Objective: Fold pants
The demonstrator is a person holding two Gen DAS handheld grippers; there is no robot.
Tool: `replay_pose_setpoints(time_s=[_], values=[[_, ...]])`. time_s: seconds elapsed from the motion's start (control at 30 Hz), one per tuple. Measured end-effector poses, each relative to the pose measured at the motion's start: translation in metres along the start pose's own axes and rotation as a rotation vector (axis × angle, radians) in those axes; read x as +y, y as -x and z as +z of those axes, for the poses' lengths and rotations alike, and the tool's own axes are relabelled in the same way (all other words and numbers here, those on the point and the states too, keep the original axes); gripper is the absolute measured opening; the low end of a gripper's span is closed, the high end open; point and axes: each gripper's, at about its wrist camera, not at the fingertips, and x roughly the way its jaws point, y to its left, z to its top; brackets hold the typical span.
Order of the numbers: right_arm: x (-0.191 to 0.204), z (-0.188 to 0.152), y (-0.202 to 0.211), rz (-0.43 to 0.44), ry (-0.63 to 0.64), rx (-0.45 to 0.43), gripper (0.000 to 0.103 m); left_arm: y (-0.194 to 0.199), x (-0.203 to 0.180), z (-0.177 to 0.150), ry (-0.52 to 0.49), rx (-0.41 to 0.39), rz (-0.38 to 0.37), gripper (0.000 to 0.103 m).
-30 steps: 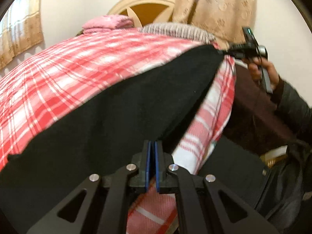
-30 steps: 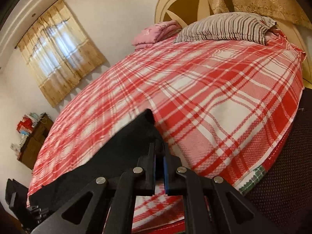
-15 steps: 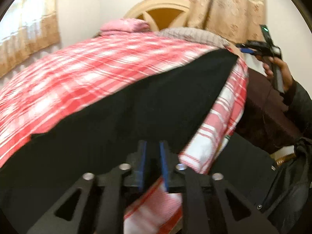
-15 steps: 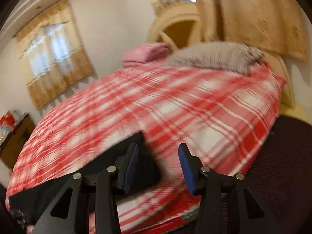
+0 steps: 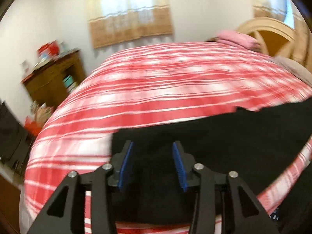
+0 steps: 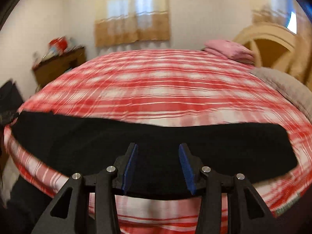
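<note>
The black pants (image 6: 156,146) lie flat in a long strip along the near edge of the bed, on the red and white checked bedspread (image 6: 156,89). My right gripper (image 6: 158,152) is open and empty, just above the middle of the strip. In the left wrist view the pants (image 5: 224,142) run from the centre to the right edge. My left gripper (image 5: 153,150) is open and empty over their left end. Both views are blurred by motion.
A pink folded blanket (image 6: 230,51) and a grey striped pillow (image 6: 282,85) lie at the head of the bed, right. A wooden cabinet (image 5: 52,80) with clutter stands by the far wall, left. A curtained window (image 6: 132,13) is behind the bed.
Both grippers have let go of the pants and opened wide. Both views have swung left, towards the window. The pants now lie flat on the bed.
</note>
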Motion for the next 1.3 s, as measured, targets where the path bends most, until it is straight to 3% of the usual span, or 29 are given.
replay_pose_setpoints(time_s=[0.2,0.23,0.33,0.37,0.43,0.53,0.57,0.67,0.8,0.9,0.93,1.07,1.17,1.3], values=[[0.037,-0.004,-0.005,0.064,0.082,0.009,0.046,-0.031,0.018,-0.007,0.037,0.07,0.036,0.05],[0.041,-0.005,-0.006,0.064,0.087,0.013,0.046,-0.034,0.019,-0.005,0.05,0.071,0.03,0.046],[0.042,-0.008,-0.01,0.078,0.063,0.03,0.046,-0.039,0.011,-0.002,0.045,0.077,-0.007,0.019],[0.042,-0.008,-0.012,0.077,0.05,0.038,0.046,-0.036,0.009,-0.003,0.024,0.074,0.011,0.018],[0.046,-0.008,-0.017,0.089,0.042,0.055,0.046,-0.039,0.001,-0.001,-0.038,0.078,0.078,0.018],[0.063,-0.006,-0.025,0.124,0.081,0.07,0.047,-0.039,0.008,-0.004,-0.024,0.082,0.085,0.025],[0.07,-0.007,-0.033,0.103,0.097,0.099,0.053,-0.038,0.011,-0.005,-0.015,0.078,0.082,0.027],[0.067,-0.017,-0.067,0.058,0.051,0.248,0.054,-0.037,0.015,-0.008,0.004,0.06,0.076,0.03],[0.067,-0.022,-0.06,0.03,0.091,0.248,0.054,-0.038,0.014,-0.009,0.001,0.051,0.084,0.032],[0.069,-0.016,-0.052,0.033,0.078,0.228,0.054,-0.039,0.021,-0.009,0.027,0.045,0.08,0.043],[0.071,-0.012,-0.05,0.05,0.074,0.206,0.054,-0.039,0.025,-0.01,0.051,0.043,0.077,0.048],[0.09,0.003,-0.057,0.14,0.101,0.157,0.055,-0.038,0.034,-0.011,0.105,0.037,0.035,0.049],[0.104,0.016,-0.071,0.212,0.086,0.184,0.055,-0.025,0.031,-0.008,0.124,0.016,0.06,0.048],[0.122,0.05,-0.084,0.367,0.044,0.18,0.055,0.009,0.01,0.003,0.122,-0.086,0.05,0.046]])
